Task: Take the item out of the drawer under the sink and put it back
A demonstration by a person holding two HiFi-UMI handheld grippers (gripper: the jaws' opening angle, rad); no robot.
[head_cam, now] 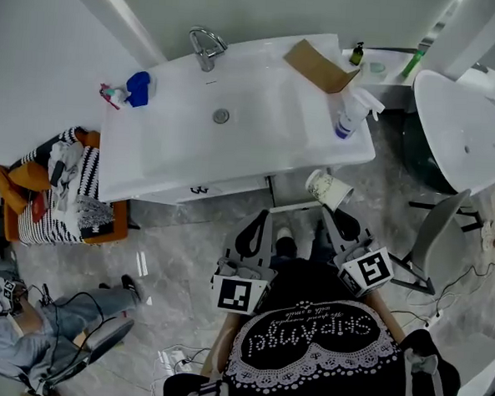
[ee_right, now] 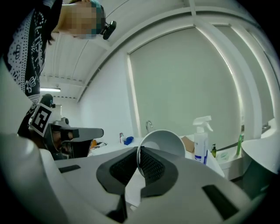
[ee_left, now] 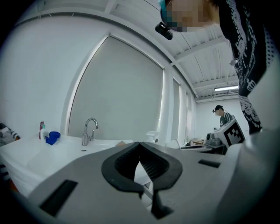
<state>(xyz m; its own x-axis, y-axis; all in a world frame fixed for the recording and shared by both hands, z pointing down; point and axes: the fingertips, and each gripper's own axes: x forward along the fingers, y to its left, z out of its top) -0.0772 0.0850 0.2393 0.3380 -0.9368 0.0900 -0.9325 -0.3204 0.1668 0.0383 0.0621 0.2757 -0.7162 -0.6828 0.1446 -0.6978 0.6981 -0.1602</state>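
Grey marbled floor (head_cam: 169,255) spreads below the rig. Closest to me, the left gripper (ee_left: 140,146) has its black pads pressed together on nothing, level before the vanity. Beside it, the right gripper (ee_right: 138,153) pinches the rim of a patterned white paper cup (head_cam: 327,189), which is tipped on its side just in front of the counter edge. Beneath, what I take for the white drawer (head_cam: 293,207) stands pulled out. Beyond sits the white sink basin (head_cam: 259,143) with its chrome tap (head_cam: 205,48). I judge the taking-out done; lowering the cup back in and shutting the drawer remain
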